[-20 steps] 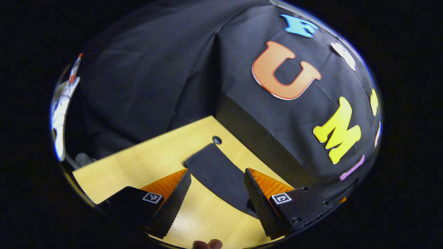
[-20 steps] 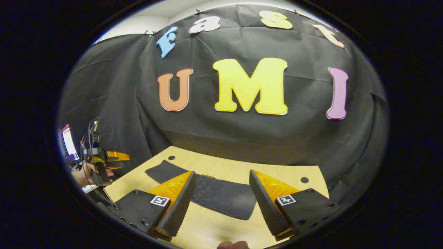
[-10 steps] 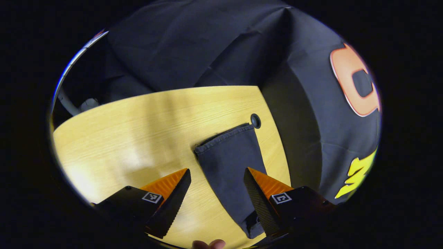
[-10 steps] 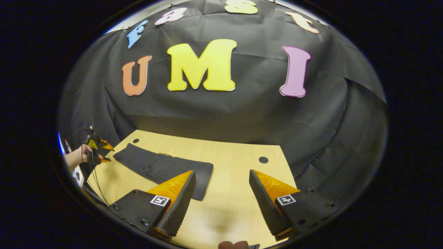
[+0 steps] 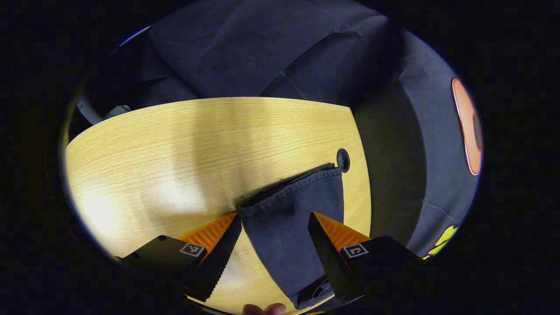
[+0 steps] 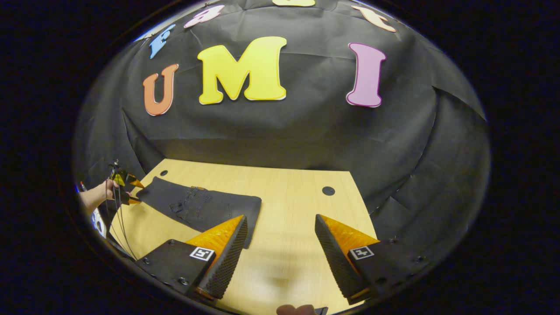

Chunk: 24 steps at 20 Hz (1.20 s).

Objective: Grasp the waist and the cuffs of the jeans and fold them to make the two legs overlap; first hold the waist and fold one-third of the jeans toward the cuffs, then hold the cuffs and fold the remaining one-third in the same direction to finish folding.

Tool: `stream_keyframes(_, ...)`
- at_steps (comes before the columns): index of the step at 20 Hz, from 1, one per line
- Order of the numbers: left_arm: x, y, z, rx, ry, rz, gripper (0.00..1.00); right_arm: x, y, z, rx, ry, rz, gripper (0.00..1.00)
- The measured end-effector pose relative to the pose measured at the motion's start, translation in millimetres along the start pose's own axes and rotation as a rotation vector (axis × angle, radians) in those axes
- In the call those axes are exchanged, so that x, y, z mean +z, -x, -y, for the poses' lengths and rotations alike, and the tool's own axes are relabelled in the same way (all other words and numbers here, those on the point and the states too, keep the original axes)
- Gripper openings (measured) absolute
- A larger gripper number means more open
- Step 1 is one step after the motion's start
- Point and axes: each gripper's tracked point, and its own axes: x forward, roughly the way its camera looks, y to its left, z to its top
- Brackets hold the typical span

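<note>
**Both grippers over the table, jeans flat and ungripped**

The black cloth booth wall (image 6: 280,131) backs a pale wooden table (image 6: 288,192) with round black grommet holes (image 6: 328,190); compared with half a second ago, the right gripper view has tilted a little further down, so more of the tabletop shows and the wall sits higher. The dark grey denim jeans (image 6: 201,205) lie flat across the far left part of the table, lengthwise along its back edge; their cuff end (image 5: 291,183) reaches almost to a grommet hole (image 5: 343,159) in the left gripper view. That cuff hem now sits lower and larger in the left gripper view than half a second ago, nearly level with the fingertips. The left gripper (image 5: 274,218) hangs over the leg with its fingers spread apart, one on each side of the fabric, not pressing on it; in the right gripper view it appears small at the far left (image 6: 127,189), held by a hand (image 6: 98,194) just beside the cuffs. The right gripper (image 6: 281,221) is also spread wide, over bare wood, its left finger (image 6: 227,249) overlapping the waist end of the jeans in the picture; whether it touches them cannot be told.
</note>
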Motion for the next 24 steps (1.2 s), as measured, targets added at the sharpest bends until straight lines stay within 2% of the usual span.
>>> stream_keyframes(5, 5, 0, 1, 0.004, -0.004, 0.021, 1.00, -2, -2, 3, -0.007, -0.019, -0.004, 0.96)
stream_keyframes(6, 4, -4, -6, 0.026, 0.003, 0.019, 0.98, -4, -2, 2, -0.007, -0.026, -0.006, 0.96)
stream_keyframes(7, 3, -6, -13, 0.061, 0.017, 0.020, 0.77, -6, -2, 2, -0.005, -0.033, -0.012, 0.96)
stream_keyframes(9, 5, -11, -16, 0.080, 0.044, 0.030, 0.53, -13, 0, 1, 0.000, -0.044, -0.021, 0.96)
stream_keyframes(10, 5, -13, -15, 0.083, 0.050, 0.034, 0.47, -15, 2, 1, 0.001, -0.045, -0.022, 0.96)
stream_keyframes(11, 3, -11, -16, 0.086, 0.056, 0.039, 0.48, -19, 5, 4, -0.005, -0.042, -0.021, 0.93)
stream_keyframes(12, 2, -11, -16, 0.081, 0.062, 0.040, 0.37, -22, 5, 6, -0.007, -0.046, -0.020, 0.96)
stream_keyframes(14, 3, -11, -9, 0.032, 0.083, 0.051, 0.29, -24, 12, 13, -0.018, -0.059, -0.016, 0.93)
stream_keyframes(17, 2, -5, 5, -0.039, 0.110, 0.066, 0.11, -24, 21, 22, -0.034, -0.077, -0.002, 0.93)
stream_keyframes(19, -1, 6, 20, -0.089, 0.092, 0.080, 0.08, -24, 27, 23, -0.039, -0.082, 0.013, 0.93)
stream_keyframes(21, -5, 25, 48, -0.151, 0.013, 0.095, 0.07, -25, 36, 24, -0.038, -0.084, 0.027, 0.93)
stream_keyframes(24, -25, 68, 99, -0.251, -0.165, 0.151, 0.06, -25, 48, 19, -0.029, -0.091, 0.049, 0.93)
